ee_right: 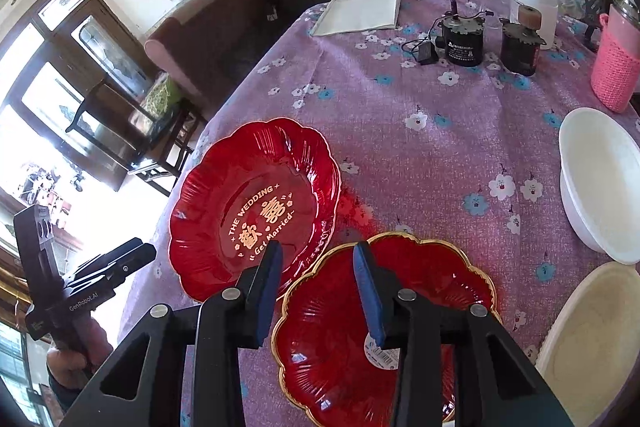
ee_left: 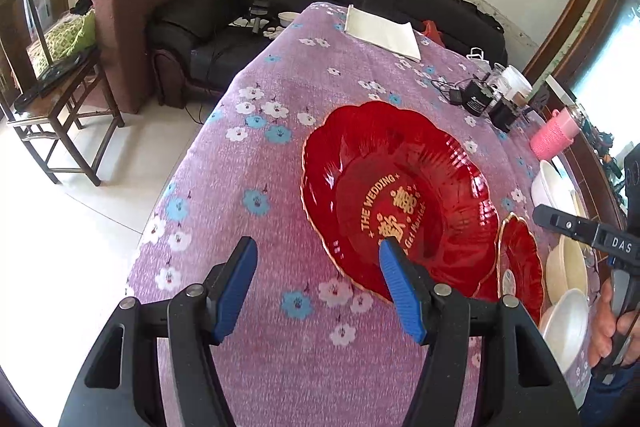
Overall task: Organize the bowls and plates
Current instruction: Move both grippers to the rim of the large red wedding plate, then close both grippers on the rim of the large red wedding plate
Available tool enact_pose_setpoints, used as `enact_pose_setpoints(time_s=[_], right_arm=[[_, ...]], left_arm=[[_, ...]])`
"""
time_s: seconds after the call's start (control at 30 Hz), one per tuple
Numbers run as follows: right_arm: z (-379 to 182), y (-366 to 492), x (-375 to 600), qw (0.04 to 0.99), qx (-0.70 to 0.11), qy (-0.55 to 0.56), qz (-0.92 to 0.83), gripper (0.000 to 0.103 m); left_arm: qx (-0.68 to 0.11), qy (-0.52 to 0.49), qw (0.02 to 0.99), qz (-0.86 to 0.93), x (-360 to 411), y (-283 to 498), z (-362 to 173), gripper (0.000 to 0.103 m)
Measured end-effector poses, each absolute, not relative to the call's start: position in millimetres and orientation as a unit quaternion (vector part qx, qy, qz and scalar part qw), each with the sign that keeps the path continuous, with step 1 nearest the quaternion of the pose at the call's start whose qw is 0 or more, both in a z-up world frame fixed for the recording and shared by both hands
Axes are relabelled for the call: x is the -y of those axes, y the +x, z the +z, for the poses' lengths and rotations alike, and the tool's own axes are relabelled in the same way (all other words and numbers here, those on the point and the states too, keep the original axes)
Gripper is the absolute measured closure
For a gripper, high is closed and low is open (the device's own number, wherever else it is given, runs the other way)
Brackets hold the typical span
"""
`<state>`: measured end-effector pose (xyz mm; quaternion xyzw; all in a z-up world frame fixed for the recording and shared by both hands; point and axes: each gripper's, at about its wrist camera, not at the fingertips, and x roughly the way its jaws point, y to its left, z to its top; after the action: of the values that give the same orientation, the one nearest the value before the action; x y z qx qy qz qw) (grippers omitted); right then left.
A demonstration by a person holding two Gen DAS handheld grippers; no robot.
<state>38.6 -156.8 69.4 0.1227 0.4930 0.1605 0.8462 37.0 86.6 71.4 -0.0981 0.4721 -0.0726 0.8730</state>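
Both the left gripper (ee_left: 318, 247) and right gripper (ee_right: 318, 251) hang open, empty, above the red plate (ee_right: 256, 203) lettered "THE WEDDING" and "Get Married".

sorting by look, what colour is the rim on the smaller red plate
Gold, on the smaller red plate; right wrist view shows it best.

Large red plate (ee_left: 400, 203) on floral tablecloth (ee_left: 260, 155), left tool (ee_left: 318, 251) open above
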Motion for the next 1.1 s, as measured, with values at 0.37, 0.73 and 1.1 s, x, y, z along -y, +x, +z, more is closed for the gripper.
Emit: enact_pose_setpoints(time_s=[0.37,0.73,1.1], right_arm=[[46,79,145,0.831,-0.523,0.120,0.145,0.063],[25,94,139,0.821,-0.538,0.126,0.144,0.077],[23,93,134,0.824,-0.532,0.137,0.140,0.089]], left_arm=[[-0.494,-0.108,0.861,-0.058,-85,76,47,0.066],[-0.499,-0.123,0.854,-0.077,-84,92,32,0.088],[-0.491,-0.109,0.862,-0.070,-83,85,37,0.089]])
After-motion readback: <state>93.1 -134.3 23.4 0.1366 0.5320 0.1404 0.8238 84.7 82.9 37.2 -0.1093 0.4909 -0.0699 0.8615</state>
